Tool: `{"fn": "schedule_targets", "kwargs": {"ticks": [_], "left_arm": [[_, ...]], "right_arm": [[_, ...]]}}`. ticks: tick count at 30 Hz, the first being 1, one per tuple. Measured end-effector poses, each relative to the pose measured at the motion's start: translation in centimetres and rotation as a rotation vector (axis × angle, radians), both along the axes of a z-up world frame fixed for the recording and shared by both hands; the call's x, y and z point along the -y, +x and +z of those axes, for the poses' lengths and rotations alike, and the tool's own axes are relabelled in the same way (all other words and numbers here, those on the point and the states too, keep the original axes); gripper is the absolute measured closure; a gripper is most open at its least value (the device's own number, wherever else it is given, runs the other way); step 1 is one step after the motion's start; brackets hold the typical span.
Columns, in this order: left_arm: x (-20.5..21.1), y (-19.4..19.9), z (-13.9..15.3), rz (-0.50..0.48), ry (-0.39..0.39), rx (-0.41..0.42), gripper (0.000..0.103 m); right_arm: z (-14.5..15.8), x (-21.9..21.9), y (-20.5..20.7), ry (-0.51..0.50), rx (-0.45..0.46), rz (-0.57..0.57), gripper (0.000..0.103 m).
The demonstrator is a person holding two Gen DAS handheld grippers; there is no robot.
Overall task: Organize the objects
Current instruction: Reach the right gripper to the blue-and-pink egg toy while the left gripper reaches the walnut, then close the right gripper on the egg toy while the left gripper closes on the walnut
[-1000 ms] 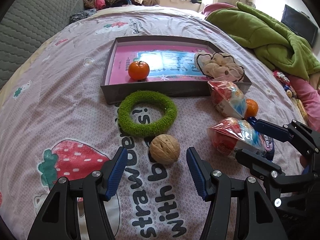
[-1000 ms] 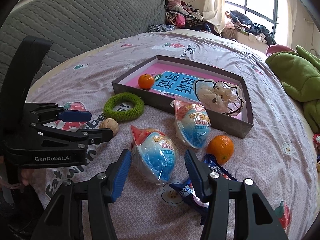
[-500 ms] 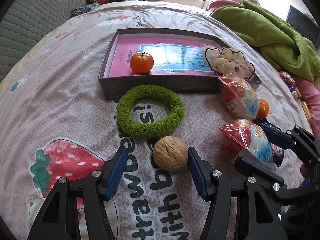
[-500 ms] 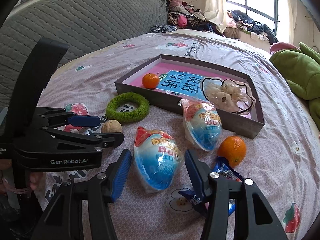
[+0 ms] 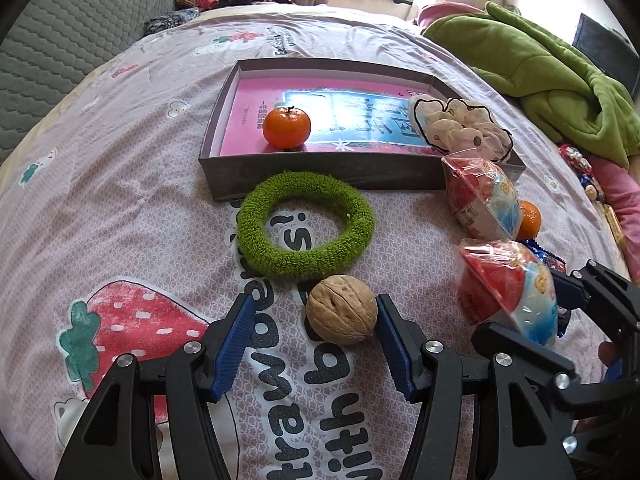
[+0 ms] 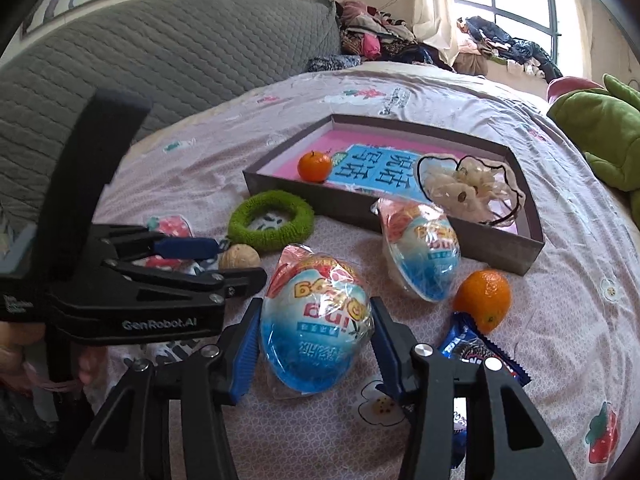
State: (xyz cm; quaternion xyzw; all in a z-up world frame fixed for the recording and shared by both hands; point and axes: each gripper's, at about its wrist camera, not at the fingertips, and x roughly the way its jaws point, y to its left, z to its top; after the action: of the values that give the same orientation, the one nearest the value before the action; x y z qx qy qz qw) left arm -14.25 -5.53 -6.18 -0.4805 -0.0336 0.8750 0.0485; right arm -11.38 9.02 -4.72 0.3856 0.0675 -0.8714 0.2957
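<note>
A walnut [image 5: 342, 309] lies on the pink bedspread between the fingers of my left gripper [image 5: 314, 305]. It rests against the right pad, with a gap to the left pad, so this gripper is open. My right gripper [image 6: 315, 306] is closing on a wrapped toy egg [image 6: 316, 320], and both blue pads touch its wrapper. A shallow grey box [image 5: 320, 176] behind holds a mandarin [image 5: 286, 127] and a white scrunchie [image 5: 460, 128]. A green fuzzy ring [image 5: 306, 224] lies just in front of the box.
A second wrapped egg [image 6: 420, 256], a loose mandarin [image 6: 484, 298] and a blue snack packet [image 6: 476, 350] lie to the right of the held egg. A green blanket [image 5: 552, 80] is heaped at the far right, and a grey quilted headboard [image 6: 180, 60] stands on the left.
My left gripper has moved forward until the walnut sits between its fingers. My right gripper has moved onto the near egg and its jaws have narrowed around it.
</note>
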Motion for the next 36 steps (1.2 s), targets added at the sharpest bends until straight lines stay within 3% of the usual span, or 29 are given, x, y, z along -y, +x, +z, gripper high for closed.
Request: {"fn": "schedule_targets", "kwargs": {"ticks": [7, 9, 11, 14, 36], "left_arm": [[0.0, 0.1, 0.0, -0.004, 0.009, -0.010, 0.042], [0.0, 0.2, 0.0, -0.007, 0.014, -0.013, 0.047], [-0.1, 0.3, 0.2, -0.013, 0.019, -0.015, 0.060], [-0.3, 0.4, 0.3, -0.026, 0.023, -0.016, 0.069], [-0.6, 2.1, 2.6, -0.050, 0.026, -0.062, 0.069]], "right_arm": [[0.3, -0.1, 0.1, -0.010, 0.011, 0.007, 0.052], [0.3, -0.1, 0.2, -0.011, 0.012, 0.008, 0.052], [0.3, -0.1, 0.2, -0.013, 0.012, 0.005, 0.052], [0.2, -0.3, 0.2, -0.017, 0.016, 0.003, 0.052], [0.7, -0.8, 0.6, -0.064, 0.028, 0.017, 0.052]]}}
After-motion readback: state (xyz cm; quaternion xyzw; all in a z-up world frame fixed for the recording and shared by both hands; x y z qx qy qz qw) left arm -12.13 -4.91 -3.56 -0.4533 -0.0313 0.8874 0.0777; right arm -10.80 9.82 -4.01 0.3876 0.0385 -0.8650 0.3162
